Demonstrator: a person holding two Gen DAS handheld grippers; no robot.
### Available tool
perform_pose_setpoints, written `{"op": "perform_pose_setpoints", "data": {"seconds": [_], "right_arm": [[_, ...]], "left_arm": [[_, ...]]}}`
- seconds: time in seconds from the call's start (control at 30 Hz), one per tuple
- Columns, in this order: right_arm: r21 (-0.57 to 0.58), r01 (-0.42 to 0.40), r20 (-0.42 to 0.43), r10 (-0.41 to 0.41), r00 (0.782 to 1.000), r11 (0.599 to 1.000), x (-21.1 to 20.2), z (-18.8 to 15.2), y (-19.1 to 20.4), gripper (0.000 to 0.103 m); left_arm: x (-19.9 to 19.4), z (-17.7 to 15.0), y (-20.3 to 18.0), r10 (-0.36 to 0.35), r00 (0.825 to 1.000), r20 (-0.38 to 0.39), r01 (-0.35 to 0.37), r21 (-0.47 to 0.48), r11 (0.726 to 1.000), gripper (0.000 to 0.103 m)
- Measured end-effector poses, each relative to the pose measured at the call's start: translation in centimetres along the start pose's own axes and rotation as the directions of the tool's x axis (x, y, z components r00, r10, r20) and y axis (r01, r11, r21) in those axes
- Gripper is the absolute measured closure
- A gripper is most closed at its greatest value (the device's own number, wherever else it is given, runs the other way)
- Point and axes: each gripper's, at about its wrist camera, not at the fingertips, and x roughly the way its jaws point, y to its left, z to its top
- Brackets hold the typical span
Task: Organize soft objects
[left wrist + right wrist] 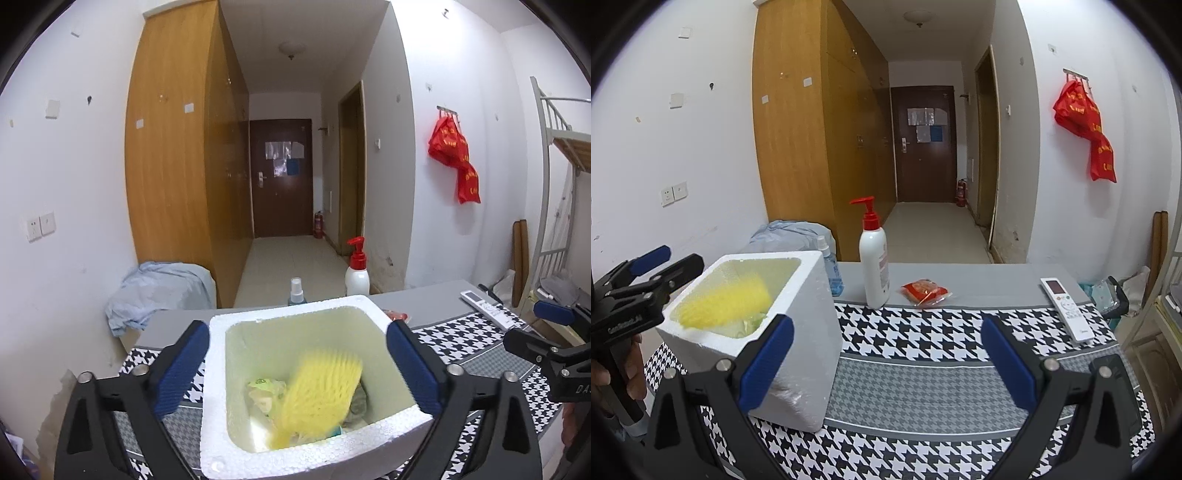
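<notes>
A white foam box stands on the houndstooth cloth. Inside it a yellow foam net shows blurred, lying over a green-and-white packet and other soft items. My left gripper hangs over the box, open, its blue pads astride the rim and touching nothing. The right wrist view shows the box with the net in it and the left gripper beside its left wall. My right gripper is open over the cloth, to the right of the box, with nothing between its fingers. A red packet lies behind it.
A red-topped pump bottle and a small spray bottle stand behind the box. A white remote lies at the table's right. A blue cloth is heaped beyond the far left corner. A person's hand holds the left gripper's handle.
</notes>
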Motion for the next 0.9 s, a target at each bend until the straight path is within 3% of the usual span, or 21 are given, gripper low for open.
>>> {"op": "perform_pose_setpoints", "data": {"seconds": [0.9], "right_arm": [[-0.021, 0.006, 0.041, -0.005, 0.999, 1.000, -2.9, -0.2, -0.3, 0.001]], "left_arm": [[-3.0, 0.1, -1.2, -0.036, 0.998, 0.041, 0.036, 0.007, 0.999, 0.001]]}}
